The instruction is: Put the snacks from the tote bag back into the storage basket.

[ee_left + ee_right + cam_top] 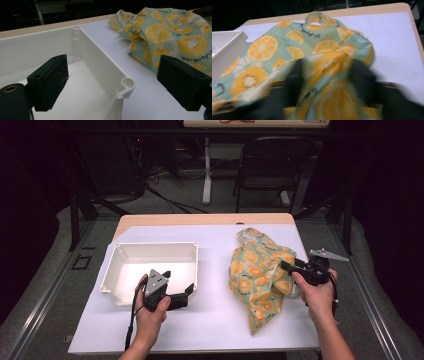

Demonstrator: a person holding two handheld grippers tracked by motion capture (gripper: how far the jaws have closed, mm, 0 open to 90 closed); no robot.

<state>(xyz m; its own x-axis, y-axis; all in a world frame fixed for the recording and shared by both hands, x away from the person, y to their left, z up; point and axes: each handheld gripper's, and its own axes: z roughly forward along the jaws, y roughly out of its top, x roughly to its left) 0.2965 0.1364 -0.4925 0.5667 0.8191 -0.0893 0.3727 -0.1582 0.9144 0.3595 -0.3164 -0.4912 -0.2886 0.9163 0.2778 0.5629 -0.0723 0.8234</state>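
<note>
Crumpled citrus-print cloth (260, 275) pinched in right hand-held gripper (286, 266); left hand-held gripper (189, 291) spread at white tray (111, 270).

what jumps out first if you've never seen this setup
The citrus-print cloth stands out, crumpled on the right of the white-covered table, with the right gripper closed on a fold of it. Left of it sits an empty white tray; the left gripper hovers open at its near right corner.
</note>
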